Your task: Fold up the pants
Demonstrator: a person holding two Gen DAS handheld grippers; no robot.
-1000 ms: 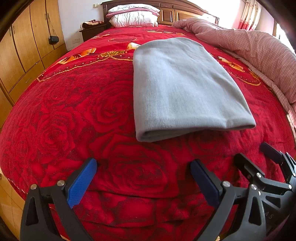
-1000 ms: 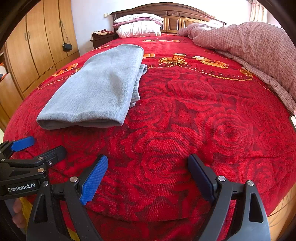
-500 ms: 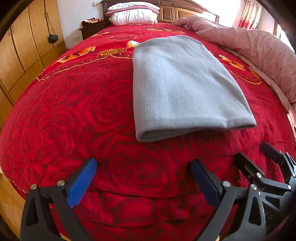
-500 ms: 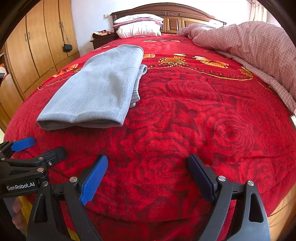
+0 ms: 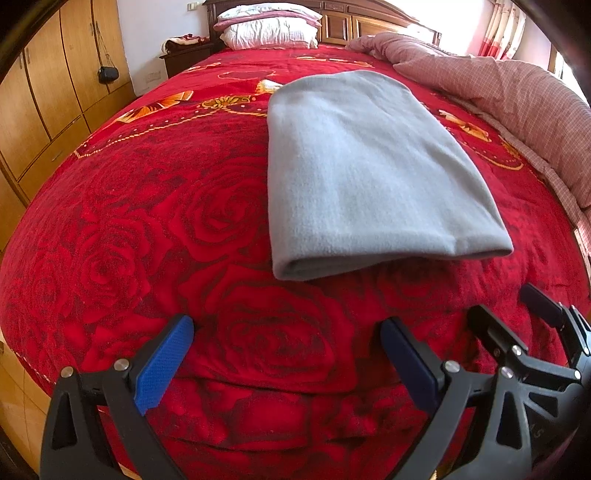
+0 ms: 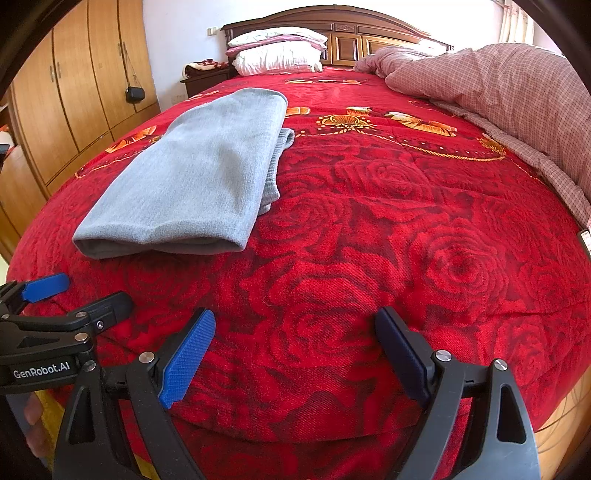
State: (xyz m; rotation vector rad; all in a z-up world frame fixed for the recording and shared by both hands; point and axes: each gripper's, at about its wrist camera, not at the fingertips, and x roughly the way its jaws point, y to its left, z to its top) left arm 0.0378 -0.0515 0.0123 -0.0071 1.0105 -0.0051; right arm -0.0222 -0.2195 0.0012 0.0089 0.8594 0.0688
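The gray pants (image 5: pixel 362 173) lie folded into a long flat bundle on the bed (image 5: pixel 147 206), which is covered by a red blanket with a rose pattern. The folded, rounded edge of the bundle faces the foot of the bed, and the bundle runs lengthwise toward the headboard (image 6: pixel 369 33). In the right wrist view the pants (image 6: pixel 199 177) sit on the left part of the bed, and a ribbed lower layer peeks out along their right side.

The left claw (image 5: pixel 286 334) hovers at the foot of the bed, just short of the folded edge, its jaws spread wide with only red blanket between the blue pads (image 5: pixel 162 365). It grips nothing. The right claw (image 6: pixel 295 325) is likewise released, jaws wide apart, over bare blanket to the right of the pants and apart from them. Each claw shows at the edge of the other's view, so they sit side by side.

White and pink pillows (image 6: pixel 277 51) are stacked at the headboard. A pink checked quilt (image 6: pixel 517 96) is bunched along the right side of the bed. Wooden wardrobes (image 6: pixel 74 92) line the left wall, with a small black bag (image 6: pixel 135 94) hanging on one door. No containers are visible among these things.
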